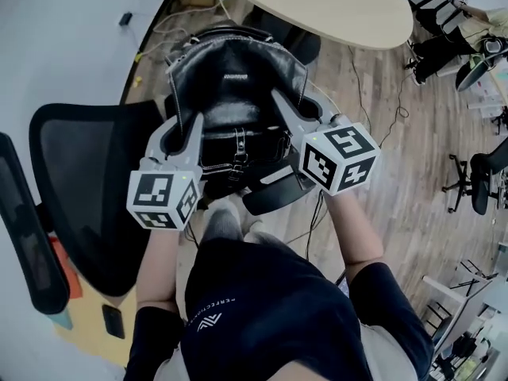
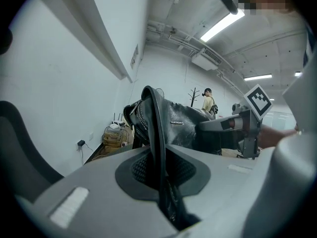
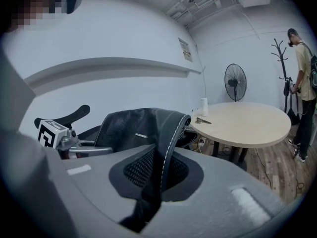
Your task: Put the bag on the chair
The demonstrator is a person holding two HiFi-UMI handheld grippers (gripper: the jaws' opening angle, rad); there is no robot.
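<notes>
A black leather bag point(image 1: 234, 94) hangs in front of me between both grippers. My left gripper point(image 1: 189, 125) is shut on the bag's left edge, where a black strap point(image 2: 157, 133) runs down between its jaws point(image 2: 161, 167). Shut on the right edge is my right gripper point(image 1: 287, 105), with a white-stitched leather strip point(image 3: 168, 133) pinched in its jaws point(image 3: 158, 170). The black mesh chair point(image 1: 87, 189) stands at the left, its backrest beside the bag. Whether the bag touches the chair's seat is hidden by the bag.
A round beige table point(image 1: 333, 6) stands just beyond the bag, with cables on the wood floor point(image 1: 397, 109) around it. Other office chairs point(image 1: 480, 177) stand at the right. A person point(image 3: 304, 83) stands by a coat rack, near a fan point(image 3: 235, 82). A brown bag point(image 2: 116, 137) lies by the wall.
</notes>
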